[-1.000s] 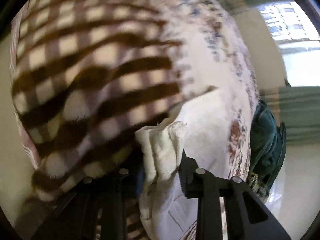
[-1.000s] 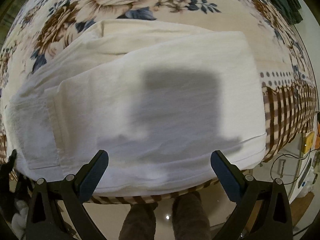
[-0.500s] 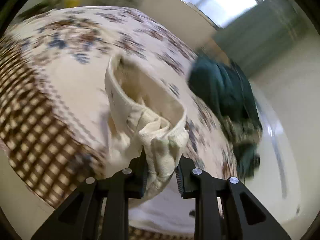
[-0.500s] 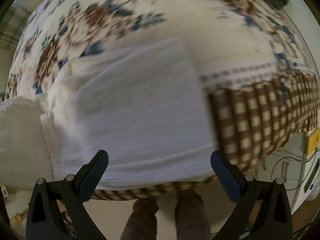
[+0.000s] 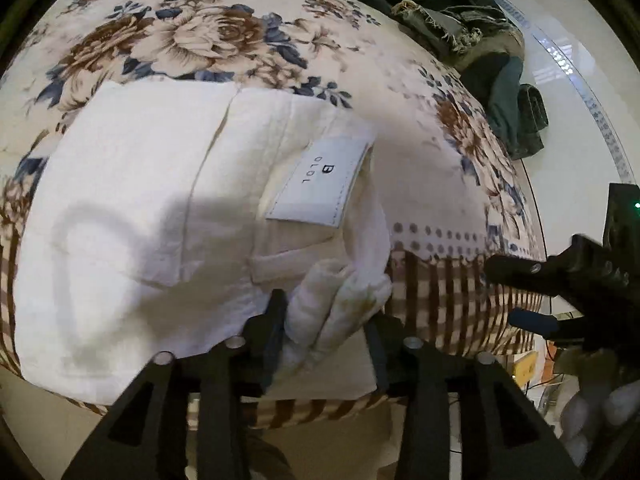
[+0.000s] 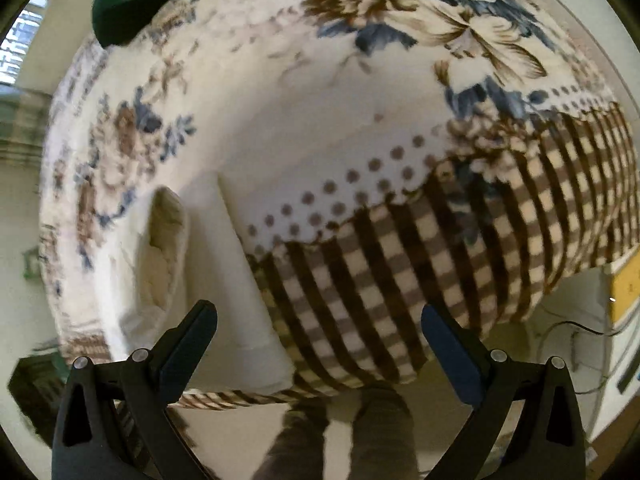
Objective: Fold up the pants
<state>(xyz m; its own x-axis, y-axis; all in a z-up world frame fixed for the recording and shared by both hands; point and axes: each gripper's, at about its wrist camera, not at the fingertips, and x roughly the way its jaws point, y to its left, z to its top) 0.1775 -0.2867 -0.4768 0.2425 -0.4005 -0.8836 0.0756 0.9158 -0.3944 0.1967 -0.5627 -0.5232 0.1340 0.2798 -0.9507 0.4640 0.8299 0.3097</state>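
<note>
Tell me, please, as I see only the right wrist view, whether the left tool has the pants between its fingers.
Observer: Yes, a bunch of the white pants sits between the left tool's fingers; its jaws have just been opening.
Operator: How does the fold look?
Observer: A flat rectangle on the bedspread, stitched label facing up.
Operator: Anything beyond it?
Observer: A frayed olive garment at the far edge.

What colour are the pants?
White, or slightly creamy. The pants show best in the left wrist view, lying folded on the flowery blanket.
</note>
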